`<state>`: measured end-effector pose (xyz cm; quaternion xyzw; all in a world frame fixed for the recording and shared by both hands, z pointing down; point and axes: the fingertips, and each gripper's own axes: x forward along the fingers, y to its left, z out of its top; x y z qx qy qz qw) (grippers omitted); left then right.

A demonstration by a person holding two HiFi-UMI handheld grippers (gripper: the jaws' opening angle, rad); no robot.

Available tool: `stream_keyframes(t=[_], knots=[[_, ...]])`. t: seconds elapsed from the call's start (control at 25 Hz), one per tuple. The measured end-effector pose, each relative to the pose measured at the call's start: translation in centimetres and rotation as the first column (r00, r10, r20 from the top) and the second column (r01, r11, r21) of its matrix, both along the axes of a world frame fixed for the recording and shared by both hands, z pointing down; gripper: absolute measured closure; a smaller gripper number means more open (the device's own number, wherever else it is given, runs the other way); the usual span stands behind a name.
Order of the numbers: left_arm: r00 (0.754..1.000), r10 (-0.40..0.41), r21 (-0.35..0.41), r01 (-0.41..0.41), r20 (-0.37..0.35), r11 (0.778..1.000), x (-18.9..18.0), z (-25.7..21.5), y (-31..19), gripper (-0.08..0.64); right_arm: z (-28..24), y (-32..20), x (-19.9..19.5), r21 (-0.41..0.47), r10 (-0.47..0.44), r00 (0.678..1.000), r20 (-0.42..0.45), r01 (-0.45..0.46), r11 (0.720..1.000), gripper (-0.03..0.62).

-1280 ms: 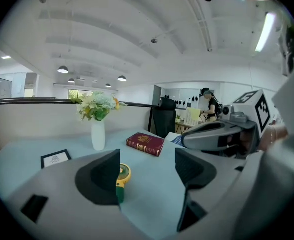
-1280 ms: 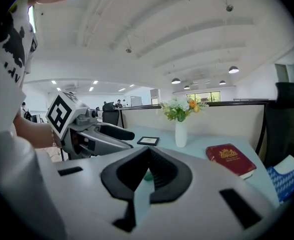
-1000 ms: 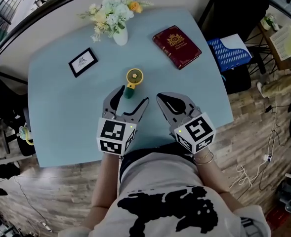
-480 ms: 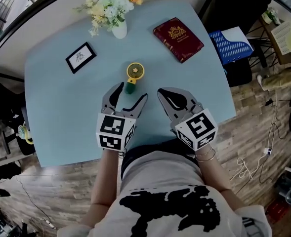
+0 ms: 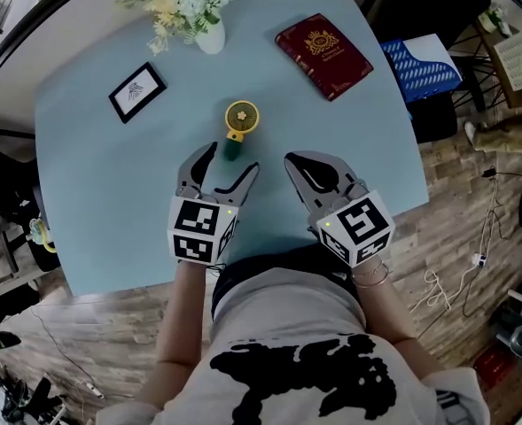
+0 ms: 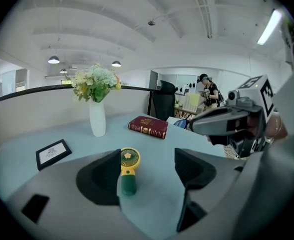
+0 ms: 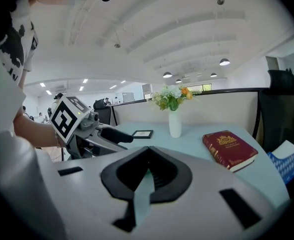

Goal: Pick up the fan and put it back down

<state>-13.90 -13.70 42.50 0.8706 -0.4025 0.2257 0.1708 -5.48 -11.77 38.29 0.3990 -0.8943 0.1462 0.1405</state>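
Resting on the table (image 5: 110, 202), the fan (image 5: 240, 118) sits between the wide-open jaws of the left gripper (image 5: 231, 159), not gripped; the right gripper (image 5: 292, 160) is closed, empty.

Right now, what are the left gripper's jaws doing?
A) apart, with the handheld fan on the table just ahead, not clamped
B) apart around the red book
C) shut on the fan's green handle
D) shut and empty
A: the left gripper has its jaws wide apart, and the yellow-and-green handheld fan sits on the blue table by one jaw, not clamped.
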Motion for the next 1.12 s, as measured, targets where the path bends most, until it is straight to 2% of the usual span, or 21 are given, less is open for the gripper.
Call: stream_keyframes(t=[0.44, 0.96, 1.12], knots=[[1.0, -0.02, -0.055, 0.021, 0.024, 0.998, 0.2, 2.7, -2.2, 0.219, 3.9, -1.4, -0.5, -0.108, -0.039, 0.999, 0.01, 0.04, 0.993, 0.588], [0.994, -0.017, -0.103, 0.028, 0.108, 0.994, 0.2, 6.7, -4.9, 0.233, 6.7, -3.2, -0.5, -0.164, -0.099, 0.995, -0.009, 0.096, 0.982, 0.588], [0.991, -0.028, -0.138, 0.046, 0.128, 0.989, -0.2, 8.3, -5.6, 0.235, 7.4, -4.0, -0.6, -0.174, -0.11, 0.994, -0.009, 0.107, 0.979, 0.588]])
